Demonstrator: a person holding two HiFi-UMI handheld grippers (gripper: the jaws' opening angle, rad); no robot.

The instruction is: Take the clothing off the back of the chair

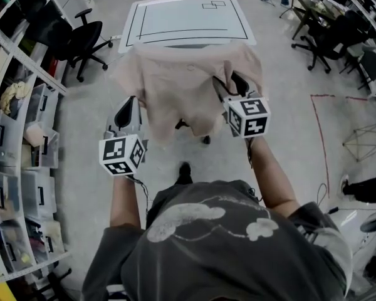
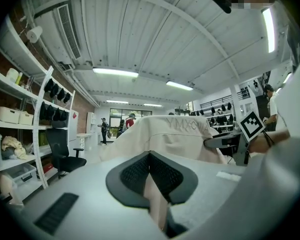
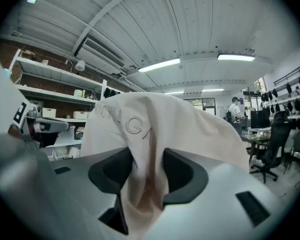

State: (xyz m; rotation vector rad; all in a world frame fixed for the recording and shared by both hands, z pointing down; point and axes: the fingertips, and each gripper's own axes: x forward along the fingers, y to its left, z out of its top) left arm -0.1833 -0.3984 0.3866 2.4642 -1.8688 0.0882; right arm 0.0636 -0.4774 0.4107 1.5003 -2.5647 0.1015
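Beige cloth, grey plastic and pale floor; items listed from the left of the head view.

- Shelves (image 1: 26,83): left edge, holding clear bins and bundles.
- Black office chair (image 1: 88,39): upper left, standing alone on the floor.
- Left gripper (image 1: 129,102): left of centre, with a marker cube at its rear. Its tips meet the left hem of the shirt. In the left gripper view, the left gripper (image 2: 150,158) has its jaws clamped together on a thin fold of the cloth.
- Shirt (image 1: 182,80): pale beige, centre frame, just below the near edge of the table. It is spread wide and hangs between the two grippers. Faint lettering shows on it in the left gripper view (image 2: 182,134) and the right gripper view (image 3: 190,124).
- Chair (image 1: 205,140): under the shirt and almost wholly covered. Only dark casters show below the hem.
- Table (image 1: 185,21): white top with black line markings, upper centre.
- Right gripper (image 1: 230,85): right of centre, also with a marker cube, at the shirt's right side. In the right gripper view, the right gripper (image 3: 147,159) has its jaws part closed, squeezing a thick bunch of cloth that fills the gap.
- Red floor line (image 1: 324,137): right of centre.
- Office chairs (image 1: 323,39): upper right, by desks.
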